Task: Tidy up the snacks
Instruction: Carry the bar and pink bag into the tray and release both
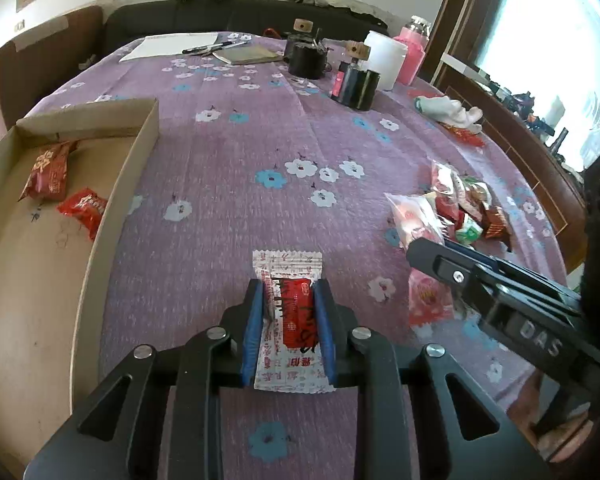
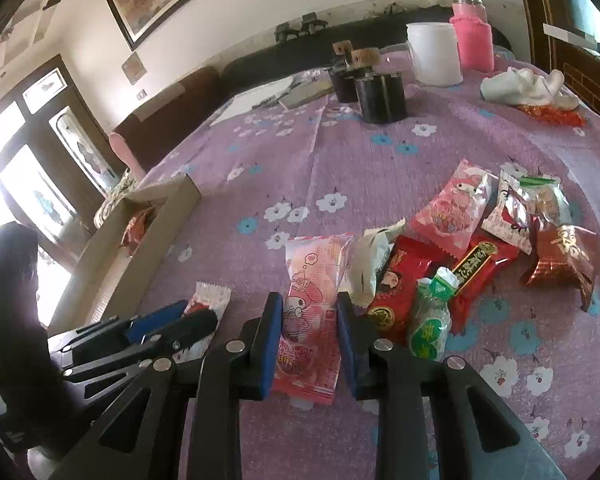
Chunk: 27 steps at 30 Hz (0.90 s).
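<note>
My left gripper (image 1: 289, 292) is shut on a white and red snack packet (image 1: 290, 320), low over the purple floral tablecloth. A cardboard box (image 1: 112, 200) to its left holds two red snacks (image 1: 48, 170). My right gripper (image 2: 309, 308) has its pads on both sides of a pink snack packet (image 2: 312, 312) lying on the cloth, and it also shows in the left wrist view (image 1: 428, 248). A pile of mixed snacks (image 2: 480, 240) lies to its right. The left gripper shows at the lower left of the right wrist view (image 2: 188, 320).
At the back stand black jars with cork tops (image 1: 356, 80), a white tub (image 1: 386, 58), a pink bottle (image 1: 412, 54), a notebook (image 1: 248, 55) and paper with pens. A white cloth (image 1: 448, 110) lies at the right edge. A dark sofa runs behind the table.
</note>
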Motion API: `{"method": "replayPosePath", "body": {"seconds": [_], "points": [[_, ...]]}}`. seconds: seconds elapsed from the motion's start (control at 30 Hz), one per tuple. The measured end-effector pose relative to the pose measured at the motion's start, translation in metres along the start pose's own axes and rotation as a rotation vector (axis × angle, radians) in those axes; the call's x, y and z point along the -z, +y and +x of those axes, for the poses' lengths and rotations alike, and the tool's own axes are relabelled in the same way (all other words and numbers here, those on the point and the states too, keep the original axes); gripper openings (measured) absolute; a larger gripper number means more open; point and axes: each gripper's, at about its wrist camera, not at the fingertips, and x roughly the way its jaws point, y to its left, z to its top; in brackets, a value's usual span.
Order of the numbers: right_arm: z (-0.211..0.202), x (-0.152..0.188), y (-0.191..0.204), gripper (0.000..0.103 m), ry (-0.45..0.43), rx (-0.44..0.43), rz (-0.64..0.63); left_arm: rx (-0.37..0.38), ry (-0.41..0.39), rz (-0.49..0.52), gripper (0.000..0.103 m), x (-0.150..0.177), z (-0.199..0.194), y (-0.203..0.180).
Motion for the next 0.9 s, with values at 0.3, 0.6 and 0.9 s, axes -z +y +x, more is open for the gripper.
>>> {"method": "replayPosePath", "body": {"seconds": [0.3, 0.6, 0.9], "points": [[-0.004, -0.001, 0.002, 0.027, -0.028, -0.006, -0.007, 0.049, -0.089, -0.060, 0.022, -0.004, -0.063, 0.026], [-0.012, -0.010, 0.037, 0.027, -0.005, -0.071, -0.049, -0.098, -0.138, -0.172, 0.022, -0.032, -0.110, 0.126], [0.018, -0.033, 0.129, 0.027, 0.094, -0.194, -0.157, -0.130, -0.062, -0.319, 0.022, -0.050, -0.072, 0.211]]}}
